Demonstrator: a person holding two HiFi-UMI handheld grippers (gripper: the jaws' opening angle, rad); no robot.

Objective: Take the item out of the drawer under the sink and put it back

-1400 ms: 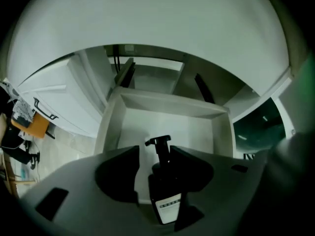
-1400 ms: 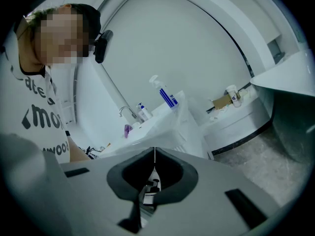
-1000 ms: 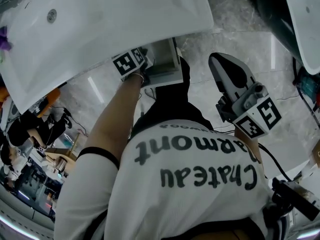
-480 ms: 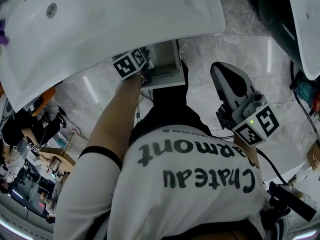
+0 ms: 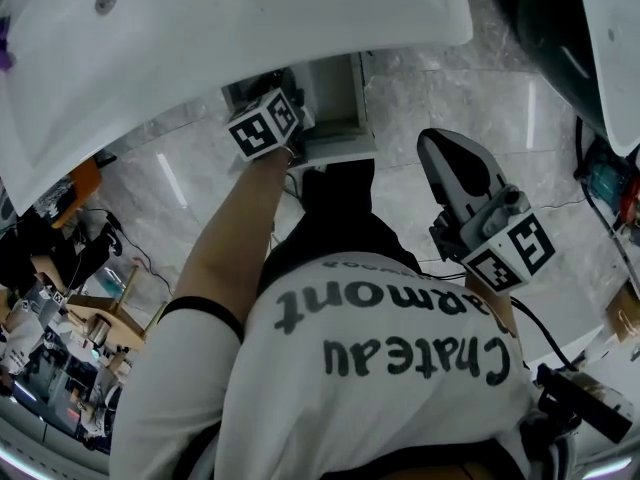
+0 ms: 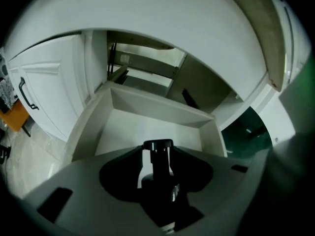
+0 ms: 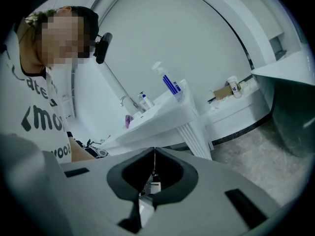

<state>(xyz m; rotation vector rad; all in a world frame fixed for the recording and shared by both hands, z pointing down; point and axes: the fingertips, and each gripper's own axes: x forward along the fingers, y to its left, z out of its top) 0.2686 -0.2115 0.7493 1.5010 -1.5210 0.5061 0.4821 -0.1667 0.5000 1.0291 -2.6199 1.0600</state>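
Clamping a dark capped bottle [image 6: 158, 178] at its neck, the fingers of the left gripper [image 6: 157, 150] hold it over the open drawer [image 6: 147, 109], cap end toward the drawer's white, seemingly bare inside. The item looks either freshly lifted out or about to go back in, and the firm grip keeps it steady for that. The left arm [image 5: 235, 238] stretches forward and steeply down beneath the sink [image 5: 250, 28]. The fingers of the right gripper [image 7: 154, 150] are pressed together on nothing. It waits at the person's right side, tilted slightly downward, well apart from the drawer.
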